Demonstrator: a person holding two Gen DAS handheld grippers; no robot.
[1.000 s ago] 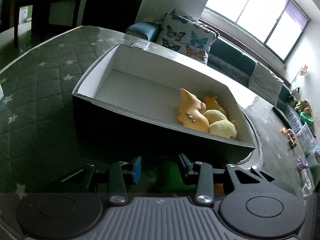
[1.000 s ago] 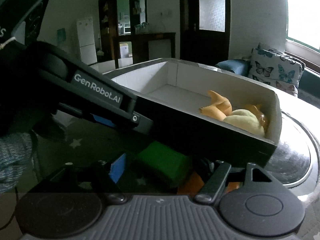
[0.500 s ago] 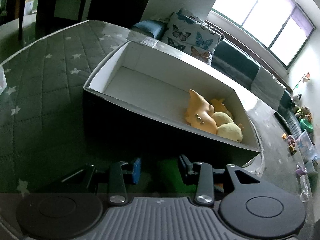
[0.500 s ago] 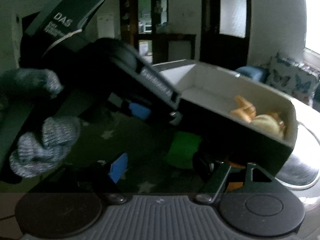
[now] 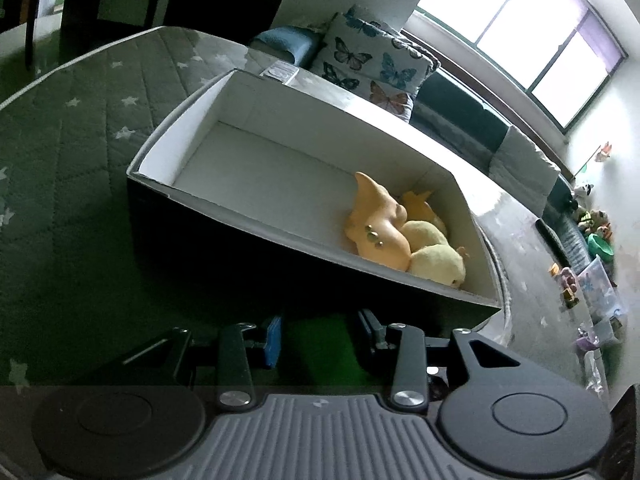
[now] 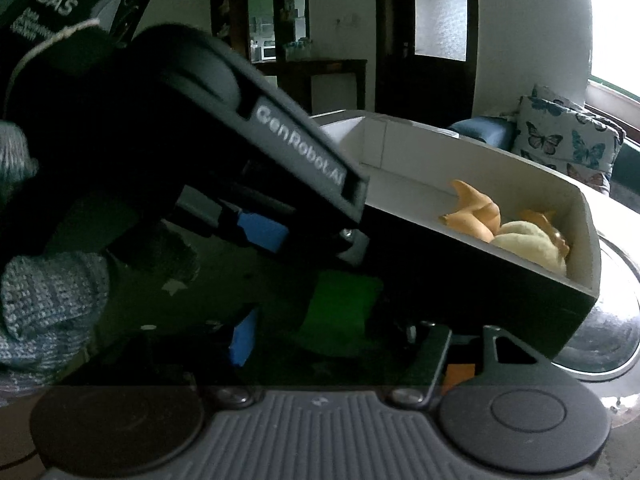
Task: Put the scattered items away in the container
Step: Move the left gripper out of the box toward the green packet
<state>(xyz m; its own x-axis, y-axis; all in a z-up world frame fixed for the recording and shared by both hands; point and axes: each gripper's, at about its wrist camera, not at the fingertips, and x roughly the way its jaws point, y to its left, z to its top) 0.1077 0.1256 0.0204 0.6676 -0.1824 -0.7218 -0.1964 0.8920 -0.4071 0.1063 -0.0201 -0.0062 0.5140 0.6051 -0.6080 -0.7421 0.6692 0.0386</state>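
- The room is a living room: a bright window (image 5: 516, 36) on one side, a long dark sofa (image 5: 480, 120) under it with a butterfly cushion (image 5: 372, 64), and a dark door (image 6: 424, 32) with a cabinet beyond.
- The desk (image 5: 80, 128) is covered by a quilted green mat with pale stars; its far curved edge looks glossy, with small toys (image 5: 568, 284) scattered along it, well apart from the box.
- The container (image 5: 192, 136), a dark box with a white lining, sits in the middle of the desk, probably so both hands can reach it.
- Inside, an orange toy (image 5: 376, 224) and yellow plush toys (image 5: 436, 264) lie huddled at one end, touching each other; the rest of the floor is bare, so there is room for more.
- The left gripper (image 5: 320, 336) hovers low, just in front of the box's near wall, jaws set fairly wide around a green block (image 5: 324, 344); whether they touch it I cannot tell.
- The right gripper (image 6: 332, 336) sits beside it, looking past the left tool's body; its jaws stand wide, with the same green block (image 6: 344, 300) just ahead and nothing gripped.
- A small orange thing (image 6: 460, 376) shows by the right jaw, too hidden to name.
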